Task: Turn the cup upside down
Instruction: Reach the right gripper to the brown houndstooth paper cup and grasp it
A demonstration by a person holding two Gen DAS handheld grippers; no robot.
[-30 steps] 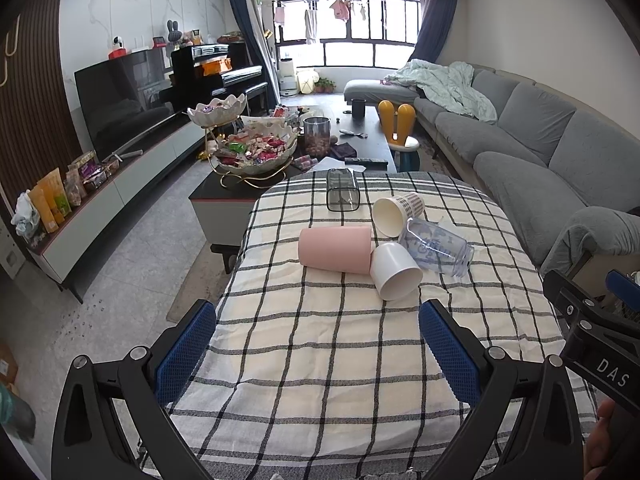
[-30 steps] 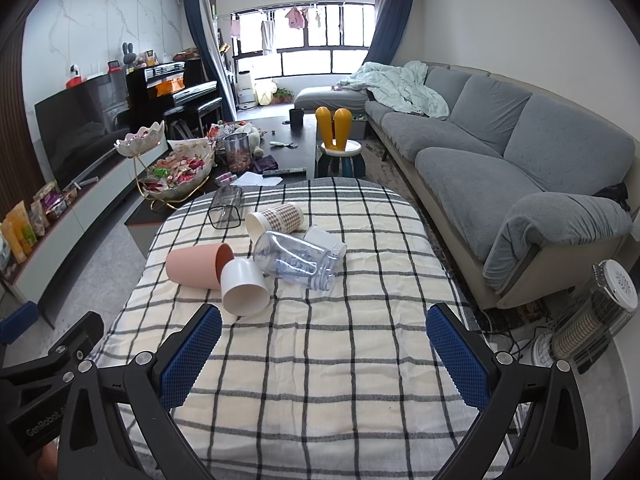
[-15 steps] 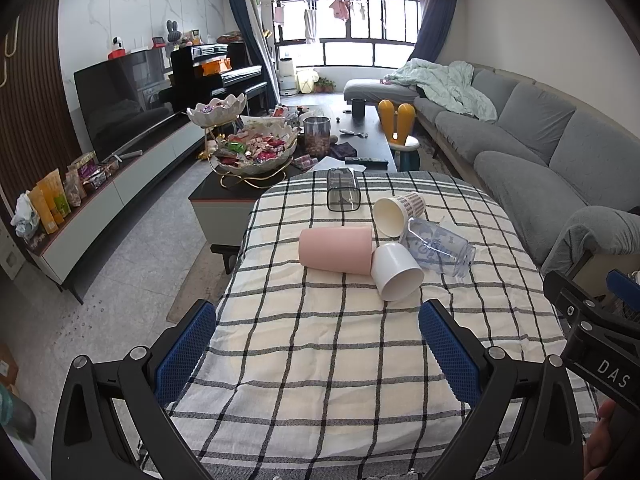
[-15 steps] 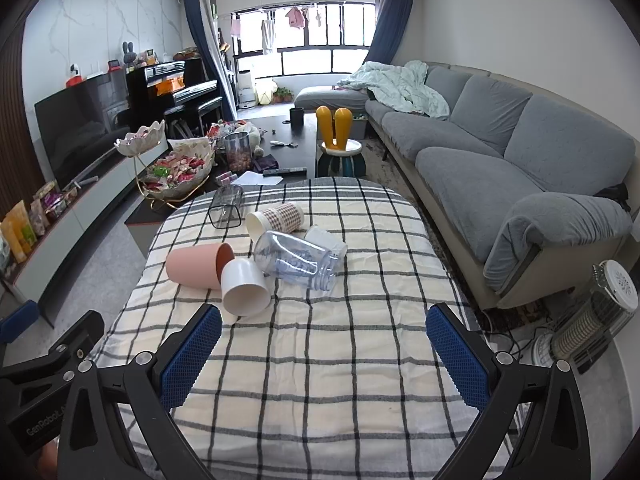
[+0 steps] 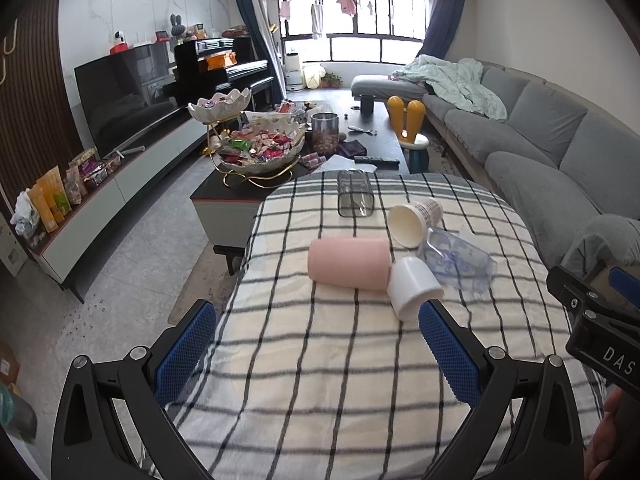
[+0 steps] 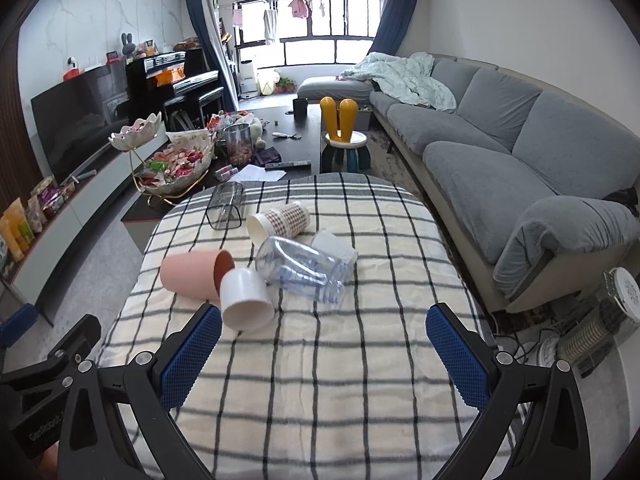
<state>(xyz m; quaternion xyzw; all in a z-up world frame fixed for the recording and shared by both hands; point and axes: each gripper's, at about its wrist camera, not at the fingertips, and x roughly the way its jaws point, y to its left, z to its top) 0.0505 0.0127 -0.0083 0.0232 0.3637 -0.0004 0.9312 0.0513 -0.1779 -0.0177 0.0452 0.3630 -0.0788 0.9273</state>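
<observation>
Several cups lie on their sides on the checked tablecloth: a pink cup, a white cup, a patterned paper cup, a clear printed cup and a dark clear square cup. My left gripper is open and empty, held near the table's front, short of the cups. My right gripper is open and empty, likewise short of them. The right gripper's body shows in the left wrist view.
A low coffee table with a snack bowl stand and a jar stands beyond the cloth. A grey sofa runs along the right. A TV bench lines the left wall. A small heater sits on the floor right.
Both grippers have crept slightly forward toward the cups. The cups have not moved.
</observation>
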